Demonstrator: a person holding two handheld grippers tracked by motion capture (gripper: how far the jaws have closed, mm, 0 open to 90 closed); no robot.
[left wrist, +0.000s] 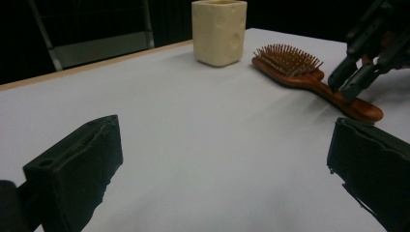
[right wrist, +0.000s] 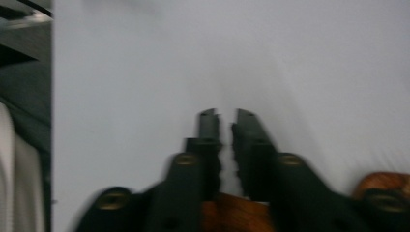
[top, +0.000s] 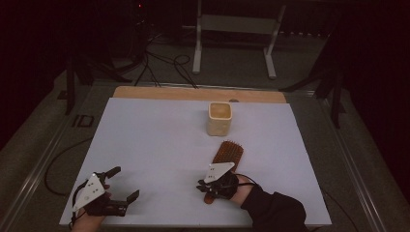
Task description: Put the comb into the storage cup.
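While the wooden hairbrush (top: 225, 162) lies bristles-up on the white table (top: 154, 145), the right gripper (top: 209, 189) clamps down on its handle near the table's front edge in the high view. Just beyond the brush head stands a cream square cup (top: 219, 118), upright and apart from the brush; its inside looks bare from above, though the dim light leaves that uncertain. The left gripper (top: 121, 186) rests at the front left corner, jaws spread, holding nothing.

From the left gripper view, its own two black jaws stand wide over bare tabletop. Farther off, the hairbrush (left wrist: 309, 79) lies flat with its head just beside the cup (left wrist: 219, 31), and the right gripper (left wrist: 349, 82) pinches the handle partway along.

Seen along the right gripper view, the jaws are drawn nearly together with the brown handle (right wrist: 232, 212) wedged between their bases.

By these pictures the grasp appears made, but the brush is not yet lifted. If the cup is its destination, the carry and the drop remain to be done.
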